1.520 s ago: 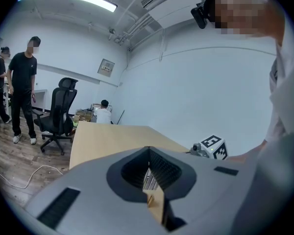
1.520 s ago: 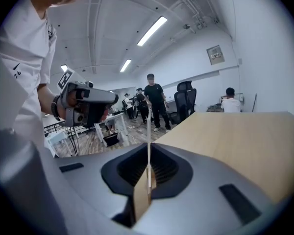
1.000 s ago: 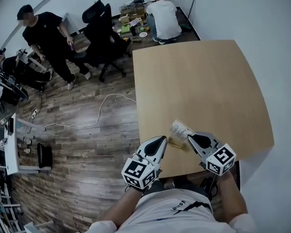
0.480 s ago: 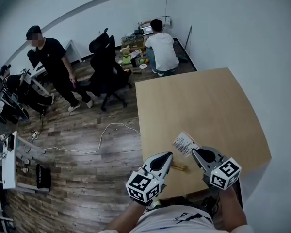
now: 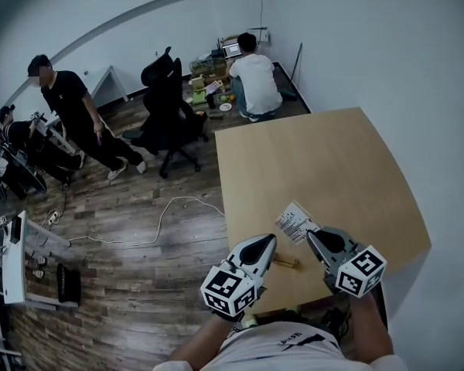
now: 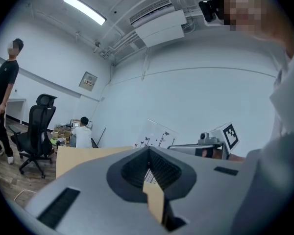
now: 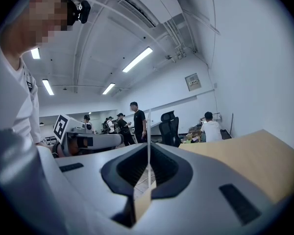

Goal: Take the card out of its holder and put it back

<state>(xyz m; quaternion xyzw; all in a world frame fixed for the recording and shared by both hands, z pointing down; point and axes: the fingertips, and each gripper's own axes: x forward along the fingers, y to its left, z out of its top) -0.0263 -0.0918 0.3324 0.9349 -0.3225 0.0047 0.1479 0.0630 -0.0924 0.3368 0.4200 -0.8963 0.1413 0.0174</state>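
Note:
On the near end of the light wooden table [image 5: 332, 168], my right gripper [image 5: 312, 236] is shut on a white printed card [image 5: 295, 222], which it holds tilted. In the right gripper view the card [image 7: 148, 131] is a thin upright edge between the jaws of the right gripper [image 7: 148, 173]. A small wooden holder [image 5: 286, 263] lies on the table at the tip of my left gripper [image 5: 267, 243]. In the left gripper view the left gripper [image 6: 152, 180] is shut on this tan holder [image 6: 156, 202], with the card [image 6: 156, 132] beyond it. I cannot tell whether card and holder touch.
The table's near edge is right below the grippers, and its left edge drops to a wood-plank floor [image 5: 139, 269] with a white cable [image 5: 162, 215]. A black office chair [image 5: 166, 118], a standing person [image 5: 69, 114] and a crouching person [image 5: 255, 79] are farther off.
The head camera has shifted, and the standing person has stepped along the floor. Both grippers, the card and the holder keep the same arrangement at the table's near edge.

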